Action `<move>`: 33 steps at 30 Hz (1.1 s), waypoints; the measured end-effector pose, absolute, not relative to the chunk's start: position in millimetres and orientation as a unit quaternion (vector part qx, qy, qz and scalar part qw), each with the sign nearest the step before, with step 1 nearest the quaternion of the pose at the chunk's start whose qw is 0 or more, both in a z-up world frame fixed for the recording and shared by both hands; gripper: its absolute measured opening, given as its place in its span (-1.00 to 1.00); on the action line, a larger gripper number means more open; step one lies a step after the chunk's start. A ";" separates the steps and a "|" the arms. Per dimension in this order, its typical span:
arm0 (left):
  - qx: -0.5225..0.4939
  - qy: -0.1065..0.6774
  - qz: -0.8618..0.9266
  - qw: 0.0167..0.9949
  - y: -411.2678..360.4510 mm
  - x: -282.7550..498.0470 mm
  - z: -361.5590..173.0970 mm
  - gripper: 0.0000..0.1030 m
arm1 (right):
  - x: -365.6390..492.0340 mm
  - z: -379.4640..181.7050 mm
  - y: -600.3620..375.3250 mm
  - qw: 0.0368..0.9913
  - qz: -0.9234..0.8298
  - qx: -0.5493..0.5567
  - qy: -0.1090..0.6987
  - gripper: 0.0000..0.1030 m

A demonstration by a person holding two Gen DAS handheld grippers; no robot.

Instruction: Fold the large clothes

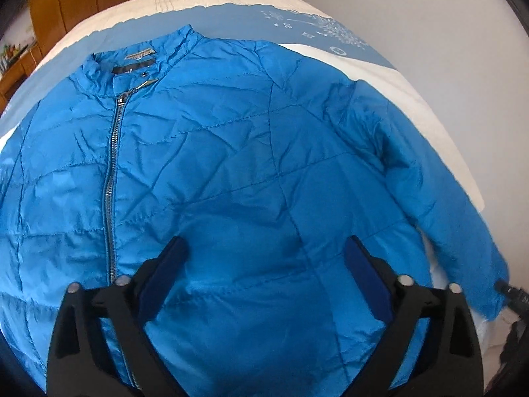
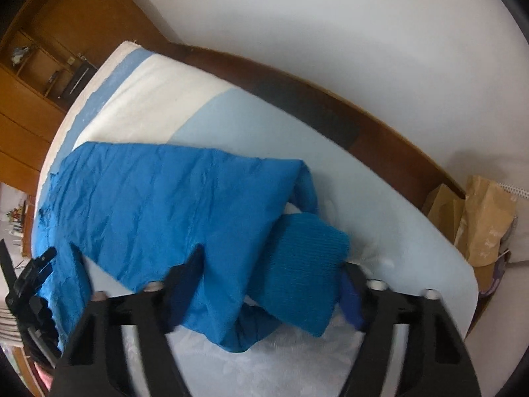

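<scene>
Jacket (image 1: 231, 165), blue quilted, flat on bed (image 2: 231, 125).
Left tongs (image 1: 264, 254) wide above hem; right tongs (image 2: 274, 264) half-closed around cuff (image 2: 304, 264), grip unclear; slick shell may slip.

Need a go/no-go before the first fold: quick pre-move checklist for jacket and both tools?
1. Jacket spread flat, front up: ok.
2. Zipper closed: ok.
3. Left tool open over the jacket body, nothing gripped: ok.
4. Sleeve cuff between the right tool fingers: ok.
5. Right tool firmly clamped on the cuff: cannot tell.
6. Bed space beside the sleeve: ok.
</scene>
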State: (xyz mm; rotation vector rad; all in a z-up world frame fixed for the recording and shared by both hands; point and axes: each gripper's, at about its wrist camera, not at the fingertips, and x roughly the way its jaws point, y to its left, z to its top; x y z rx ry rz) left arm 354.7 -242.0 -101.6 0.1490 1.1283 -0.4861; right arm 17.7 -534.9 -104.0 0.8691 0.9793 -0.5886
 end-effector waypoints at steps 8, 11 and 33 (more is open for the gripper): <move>0.045 0.529 -0.237 0.813 -228.3 356.5 -90.7 0.60 | 61.0 -37.6 -504.3 0.827 -0.158 0.367 0.395 -0.44; 0.041 0.523 -0.240 0.817 -222.0 355.7 -84.2 0.60 | 100.5 -13.8 -483.0 0.847 -0.112 0.340 0.393 -0.44; -0.085 0.531 -0.303 0.787 -169.9 373.6 -66.7 0.75 | 289.7 -10.6 -369.5 0.852 0.118 0.296 0.415 -0.14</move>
